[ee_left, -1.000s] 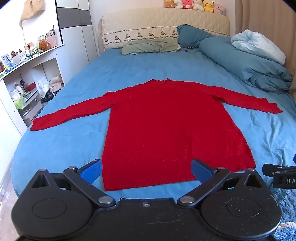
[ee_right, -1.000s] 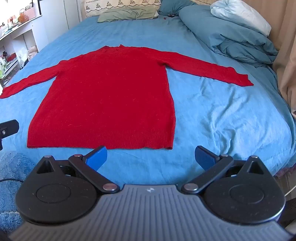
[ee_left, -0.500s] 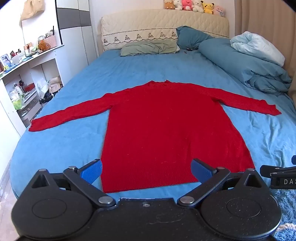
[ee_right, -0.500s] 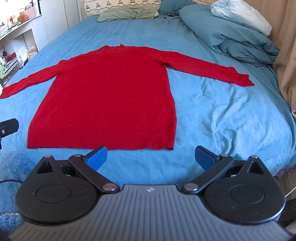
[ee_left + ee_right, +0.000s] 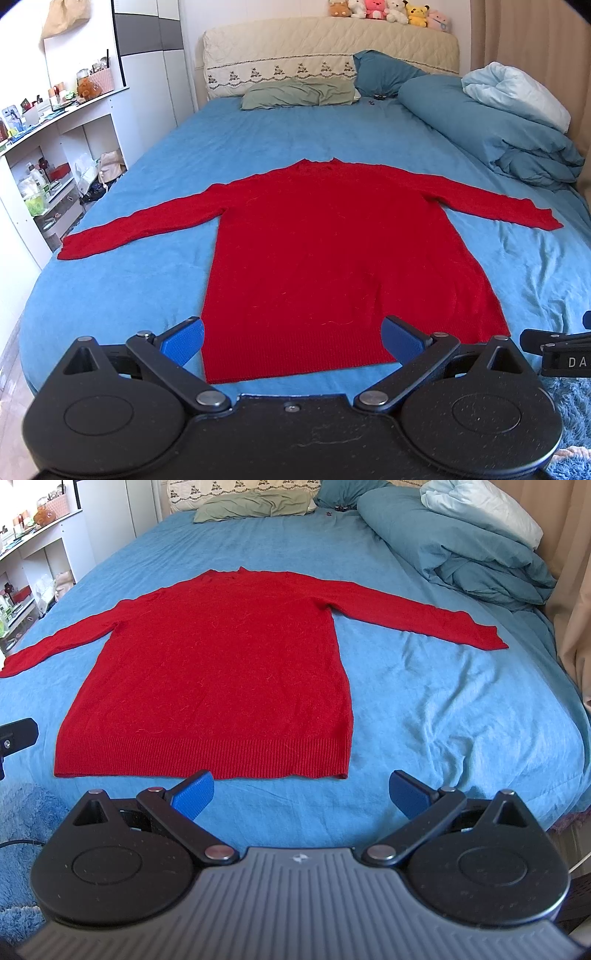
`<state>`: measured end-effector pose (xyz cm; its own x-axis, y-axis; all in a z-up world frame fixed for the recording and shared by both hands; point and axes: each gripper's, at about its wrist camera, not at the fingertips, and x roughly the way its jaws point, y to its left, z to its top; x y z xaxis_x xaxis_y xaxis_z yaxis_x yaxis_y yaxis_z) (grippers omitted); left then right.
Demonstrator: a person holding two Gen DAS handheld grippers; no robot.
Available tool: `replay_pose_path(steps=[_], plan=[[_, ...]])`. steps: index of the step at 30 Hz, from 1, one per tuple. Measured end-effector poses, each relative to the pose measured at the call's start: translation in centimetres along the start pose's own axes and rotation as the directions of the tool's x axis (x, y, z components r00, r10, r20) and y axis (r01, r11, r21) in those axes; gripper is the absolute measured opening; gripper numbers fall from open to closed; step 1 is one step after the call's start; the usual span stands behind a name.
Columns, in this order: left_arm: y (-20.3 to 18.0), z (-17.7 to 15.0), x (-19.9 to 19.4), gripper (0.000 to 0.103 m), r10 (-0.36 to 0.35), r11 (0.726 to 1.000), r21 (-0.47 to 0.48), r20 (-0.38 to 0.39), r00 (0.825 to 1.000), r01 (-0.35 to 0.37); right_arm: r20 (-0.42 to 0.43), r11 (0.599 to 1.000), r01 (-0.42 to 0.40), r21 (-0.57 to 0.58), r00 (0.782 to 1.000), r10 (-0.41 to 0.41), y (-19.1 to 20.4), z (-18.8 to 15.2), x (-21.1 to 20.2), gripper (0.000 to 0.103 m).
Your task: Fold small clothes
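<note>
Sweater [image 5: 332,251] in red lies flat on the blue bed [image 5: 155,177], sleeves spread, slightly farther ahead of the left gripper [image 5: 291,338] than one second ago; its hem stays just in front of both tools. Left gripper is wide apart and holds nothing. Right gripper [image 5: 301,792] is equally spread, empty, touching no cloth.
</note>
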<state>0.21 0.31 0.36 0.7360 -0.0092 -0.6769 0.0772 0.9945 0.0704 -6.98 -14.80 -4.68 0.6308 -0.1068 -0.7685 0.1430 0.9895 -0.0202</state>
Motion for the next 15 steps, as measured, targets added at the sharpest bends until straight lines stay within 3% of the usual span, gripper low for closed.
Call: replay_pose_path(steps=[15], plan=[[-0.06, -0.06, 0.0, 0.103, 0.001, 1.0, 0.001, 0.0, 1.0, -0.001, -0.005, 1.0, -0.003, 0.007, 1.0, 0.003, -0.12, -0.15, 0.21, 0.103]])
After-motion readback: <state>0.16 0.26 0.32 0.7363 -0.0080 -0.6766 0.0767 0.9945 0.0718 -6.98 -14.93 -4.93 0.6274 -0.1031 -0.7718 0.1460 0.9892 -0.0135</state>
